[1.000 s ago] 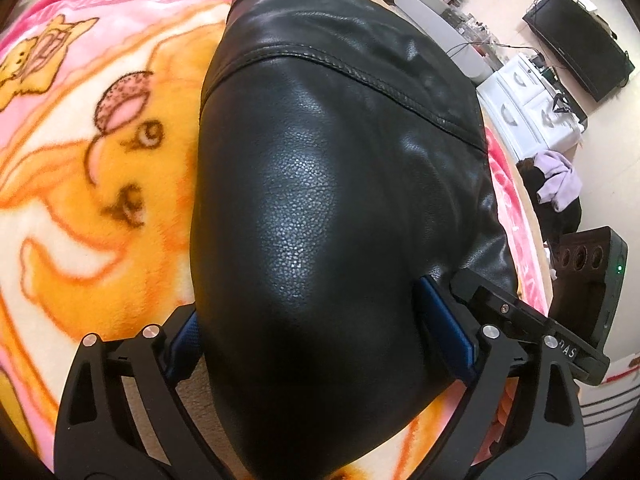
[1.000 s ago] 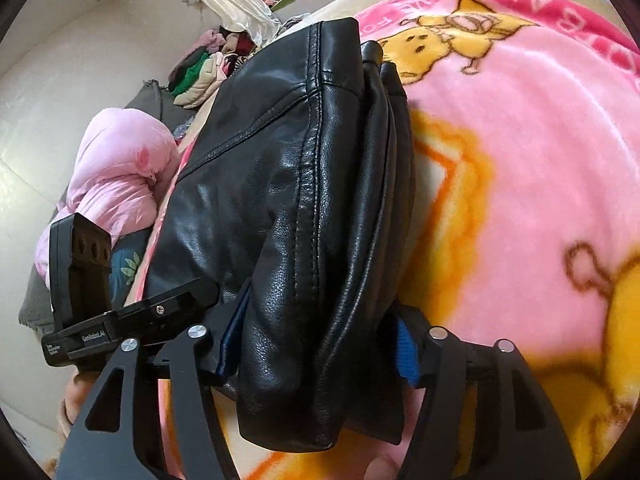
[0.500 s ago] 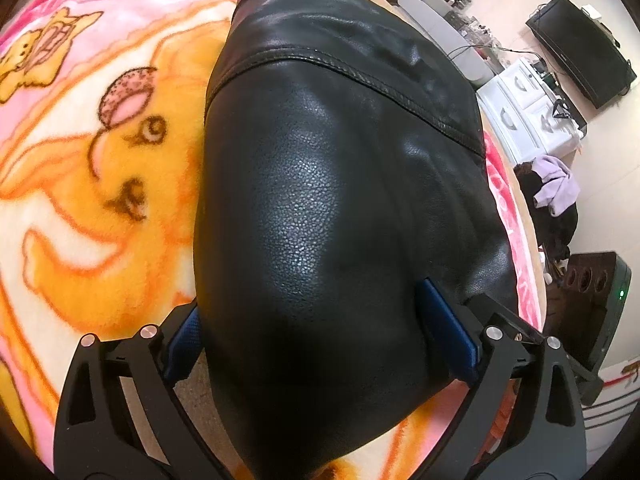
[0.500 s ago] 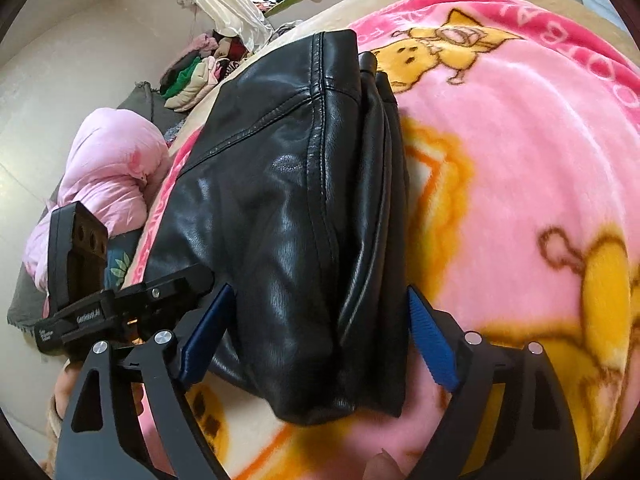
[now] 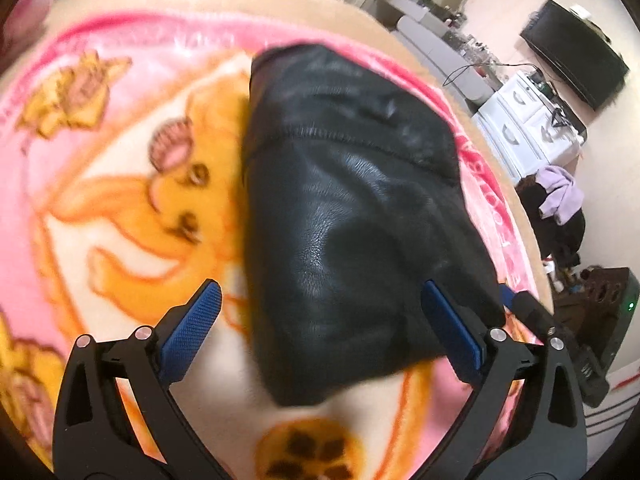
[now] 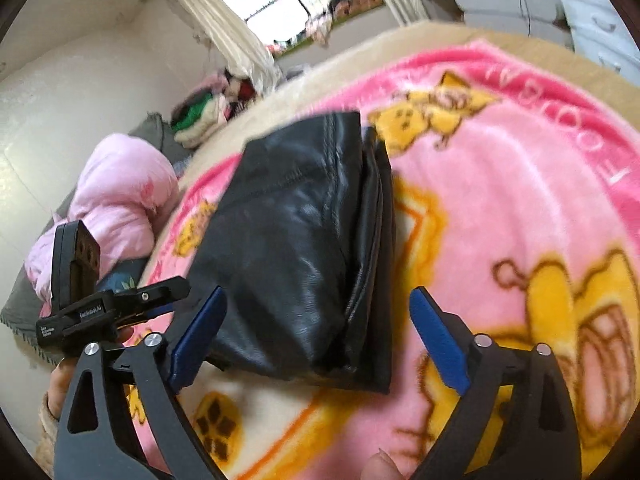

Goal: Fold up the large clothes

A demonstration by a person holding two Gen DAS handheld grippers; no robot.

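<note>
Big fleecy pink blanket [image 5: 120,152] with orange cartoon animals and pale lettering on a darker pink border, spread over a bed, fills most of both views. On it lies the folded black leather jacket [image 5: 352,216], a thick compact bundle, seam across its upper part in the left view; the right view shows stacked layer edges along its right side [image 6: 376,248]. Jacket sits on the blanket's middle, far end near the pink border. Pink puffy coat [image 6: 116,196] bunched at the bed's left edge in the right view, pile of mixed clothes [image 6: 200,114] beyond it near a window with white curtains. White drawer unit [image 5: 528,128] and a dark flat screen [image 5: 576,52] against the wall, right side of the left view. Left tongs [image 5: 324,332] wide apart and opening, blue pads either side of the jacket's near end, not pressing it. Right tongs [image 6: 316,332] also wide apart and opening, jacket's near corner between the pads, clear of both. Frames are motion-blurred.
</note>
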